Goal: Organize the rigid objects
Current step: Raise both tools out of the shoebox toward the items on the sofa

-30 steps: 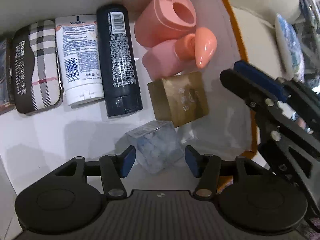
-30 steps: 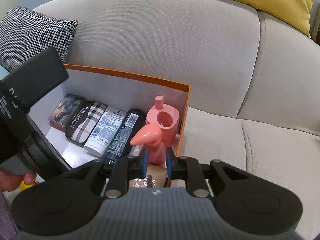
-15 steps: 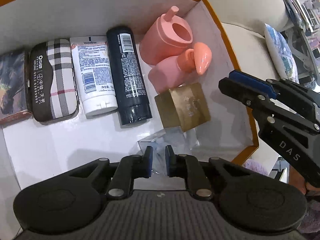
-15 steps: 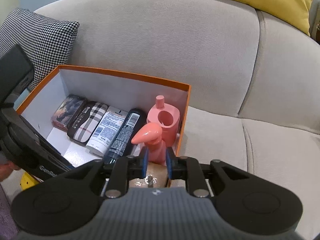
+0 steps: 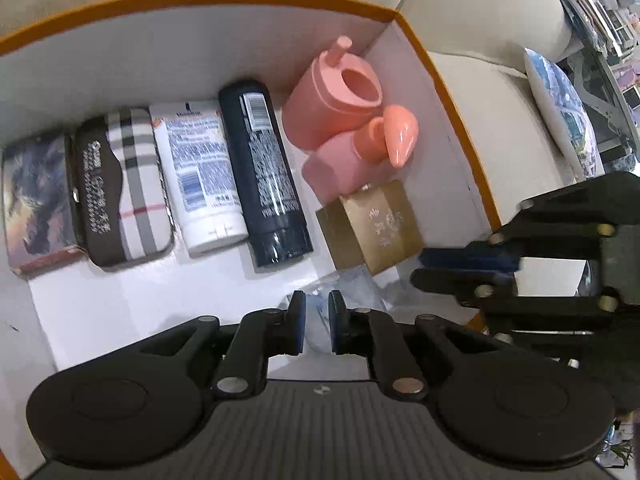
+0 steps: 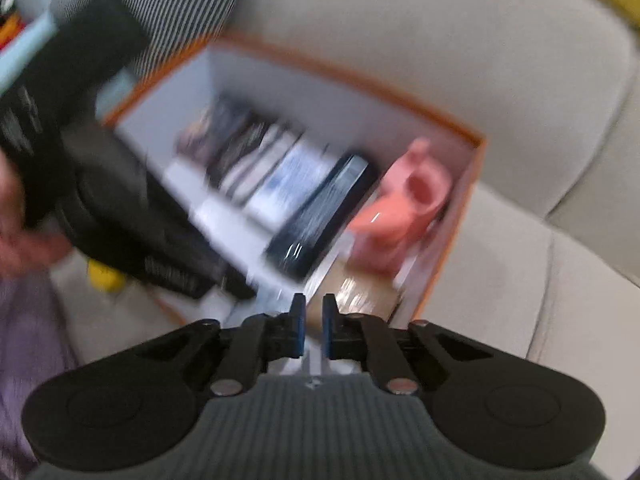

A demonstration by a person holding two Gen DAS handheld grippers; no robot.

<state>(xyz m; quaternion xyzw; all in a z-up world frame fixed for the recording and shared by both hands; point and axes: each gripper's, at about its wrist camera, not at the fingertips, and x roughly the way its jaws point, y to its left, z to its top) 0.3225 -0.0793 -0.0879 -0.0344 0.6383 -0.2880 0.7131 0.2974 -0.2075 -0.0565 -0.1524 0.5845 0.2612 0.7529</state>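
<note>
We are working over the white cardboard box with the orange rim (image 5: 440, 80), which is sitting on the grey fabric sofa (image 6: 520, 260), and every place below is given from that box. Along its far wall the tidied row is lying side by side: a picture-printed flat tin (image 5: 36, 196), a plaid-covered oblong case (image 5: 120, 184), a white plastic tube (image 5: 200, 176) and a dark navy plastic tube (image 5: 264, 176). In its far right corner a pink plastic jug-shaped container (image 5: 320, 108) and a pink plastic pump bottle (image 5: 344, 164) are leaning together, with a gold cardboard cube (image 5: 372, 224) touching the bottle on the near side. The clear plastic cube-shaped box (image 5: 352, 284) is resting on the box floor just nearer than the gold cube, right under the left tool (image 5: 317, 300). We are holding that tool with its jaws drawn almost together; we cannot tell whether they are pinching an edge of the clear plastic or nothing. The right tool (image 6: 314, 304) is hanging over the box's near right edge, its jaws closing to a thin slit with nothing between them, and its own view is badly smeared. We are judging the risks as these: a thin pinch on slick clear plastic could let the box slip and tumble against the gold cube; the two tools are working close together and could knock each other; and a nudge to the gold cube could tip the leaning pump bottle.
</note>
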